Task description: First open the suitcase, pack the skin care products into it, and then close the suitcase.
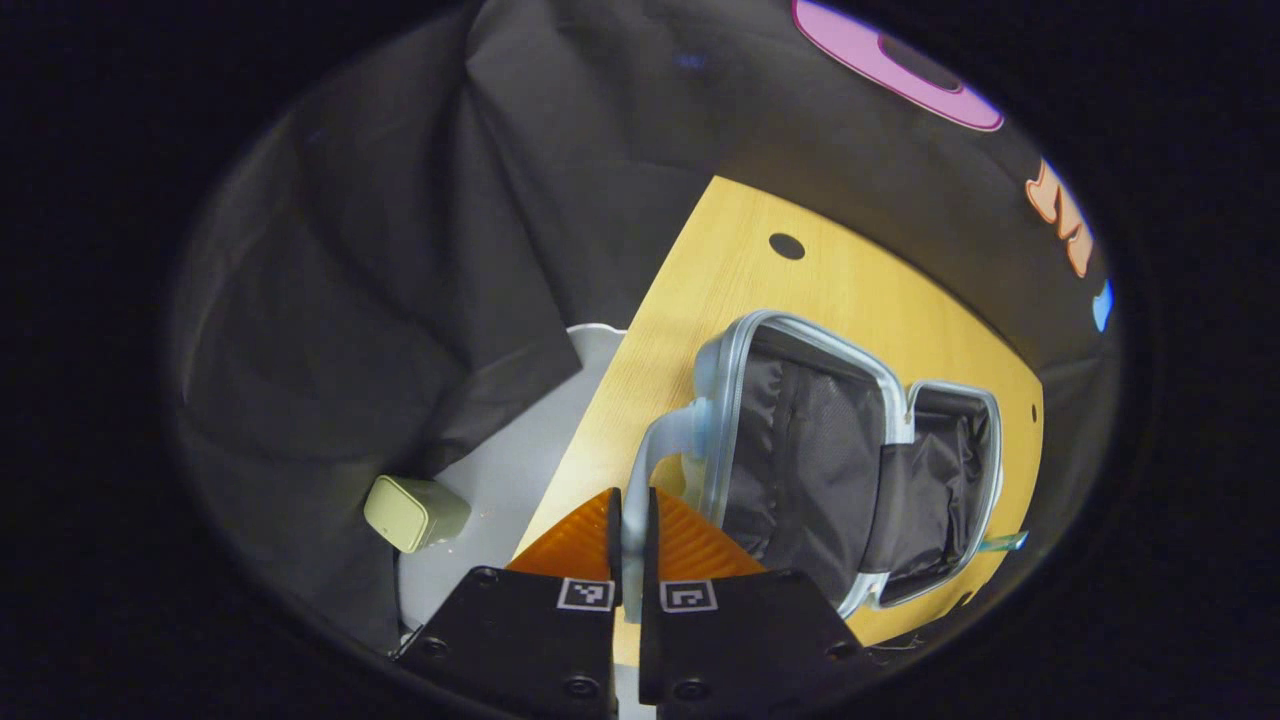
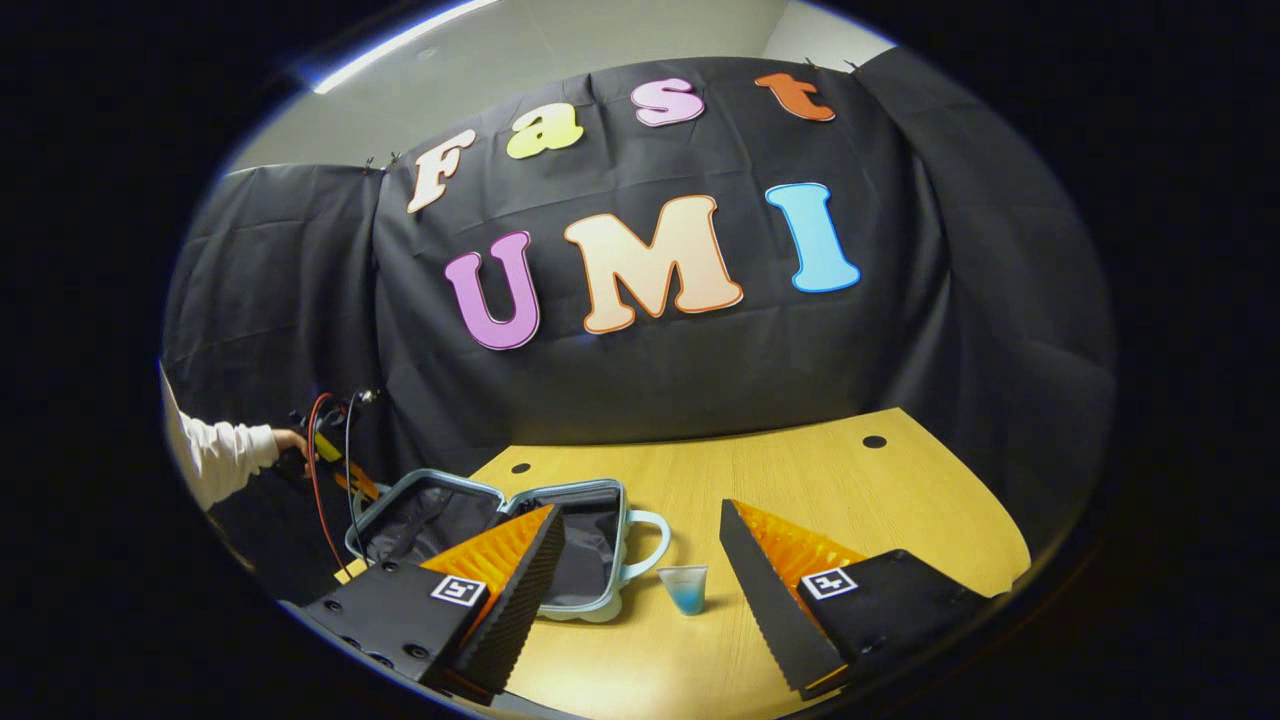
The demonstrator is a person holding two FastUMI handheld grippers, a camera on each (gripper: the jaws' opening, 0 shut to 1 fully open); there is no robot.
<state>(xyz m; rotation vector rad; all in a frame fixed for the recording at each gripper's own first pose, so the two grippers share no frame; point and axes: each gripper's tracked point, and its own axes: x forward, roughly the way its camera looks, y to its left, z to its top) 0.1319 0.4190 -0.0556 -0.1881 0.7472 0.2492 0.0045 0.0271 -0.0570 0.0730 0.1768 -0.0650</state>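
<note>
One open suitcase, one blue cup, two hand-held grippers

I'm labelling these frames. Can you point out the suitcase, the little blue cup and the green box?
suitcase (image 2: pixel 575 603): right gripper view, front rim of the open shell.
cup (image 2: pixel 686 590): right gripper view, its blue lower half.
green box (image 1: pixel 398 512): left gripper view, its facing side.

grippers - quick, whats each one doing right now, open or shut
Left gripper: shut on the suitcase handle, a strip of it showing between the fingers.
Right gripper: open, holding nothing.
</note>
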